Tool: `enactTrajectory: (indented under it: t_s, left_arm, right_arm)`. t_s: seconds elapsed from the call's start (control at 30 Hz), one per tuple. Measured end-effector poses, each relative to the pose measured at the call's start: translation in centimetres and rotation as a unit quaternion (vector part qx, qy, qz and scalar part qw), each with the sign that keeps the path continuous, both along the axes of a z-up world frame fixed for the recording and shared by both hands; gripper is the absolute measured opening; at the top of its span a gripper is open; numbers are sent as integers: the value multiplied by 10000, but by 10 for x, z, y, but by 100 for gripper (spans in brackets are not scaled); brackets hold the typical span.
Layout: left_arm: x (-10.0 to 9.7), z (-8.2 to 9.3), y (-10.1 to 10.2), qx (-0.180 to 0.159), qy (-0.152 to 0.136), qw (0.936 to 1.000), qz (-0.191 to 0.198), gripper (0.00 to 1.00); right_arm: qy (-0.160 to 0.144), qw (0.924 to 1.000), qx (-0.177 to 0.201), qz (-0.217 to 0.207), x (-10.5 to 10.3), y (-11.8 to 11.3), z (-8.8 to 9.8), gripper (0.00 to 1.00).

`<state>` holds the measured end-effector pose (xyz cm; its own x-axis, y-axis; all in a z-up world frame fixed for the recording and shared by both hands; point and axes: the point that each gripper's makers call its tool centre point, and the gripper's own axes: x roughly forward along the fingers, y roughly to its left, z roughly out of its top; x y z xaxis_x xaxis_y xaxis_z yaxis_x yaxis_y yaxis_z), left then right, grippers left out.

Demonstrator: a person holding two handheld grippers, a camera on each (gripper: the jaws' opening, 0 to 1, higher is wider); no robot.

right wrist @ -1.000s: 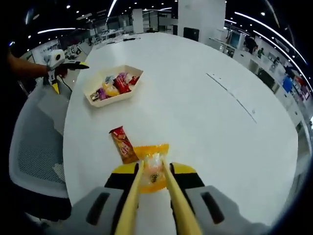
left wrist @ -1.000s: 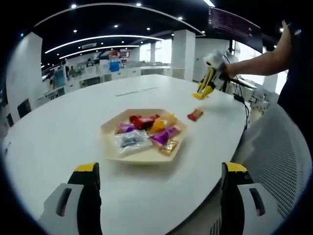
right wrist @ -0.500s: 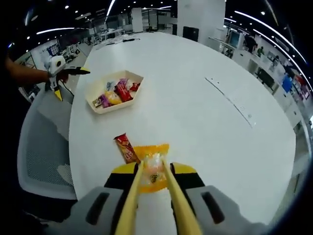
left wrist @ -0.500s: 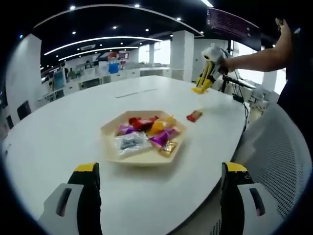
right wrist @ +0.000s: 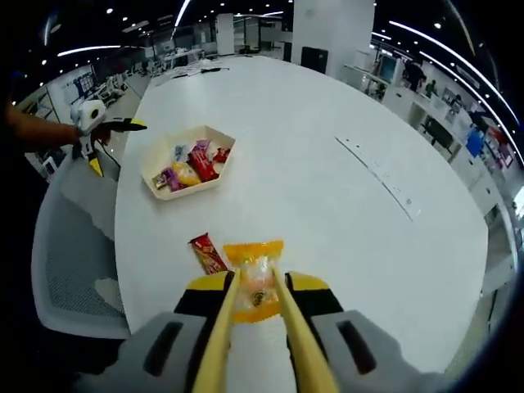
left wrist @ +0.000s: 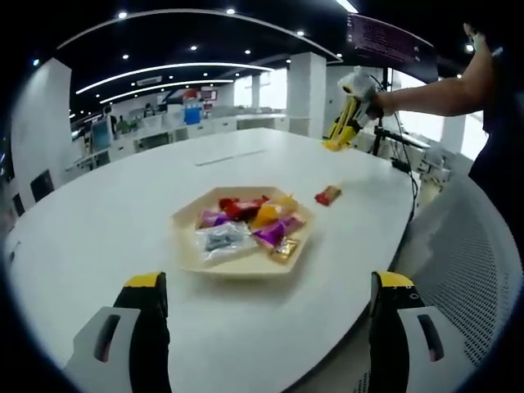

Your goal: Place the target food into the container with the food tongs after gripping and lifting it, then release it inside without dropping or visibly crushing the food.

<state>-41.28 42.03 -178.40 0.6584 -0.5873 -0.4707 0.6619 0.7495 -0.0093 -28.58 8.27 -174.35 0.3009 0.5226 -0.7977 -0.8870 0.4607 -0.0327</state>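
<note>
White office table (right wrist: pixel 327 205). Right gripper (right wrist: pixel 255 295) clamps yellow food tongs (right wrist: pixel 291 344), whose tips pinch an orange snack packet (right wrist: pixel 254 274), lifted. Container (right wrist: pixel 187 163) lies well ahead and to the left, long axis across. Left gripper (left wrist: pixel 262 315) idle, jaws wide, facing the container.
</note>
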Motion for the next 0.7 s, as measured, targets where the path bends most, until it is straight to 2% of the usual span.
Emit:
enactTrajectory:
  t_s: [0.23,0.7]
  left_arm:
    - [1,0,2,6,-26,10000,42,99]
    - [2,3,3,22,-84,9999,83,99]
  right_arm:
    - [-34,10000,-28,27,-1,7,3,25]
    - [-66,9999,-34,154,1,39,8,25]
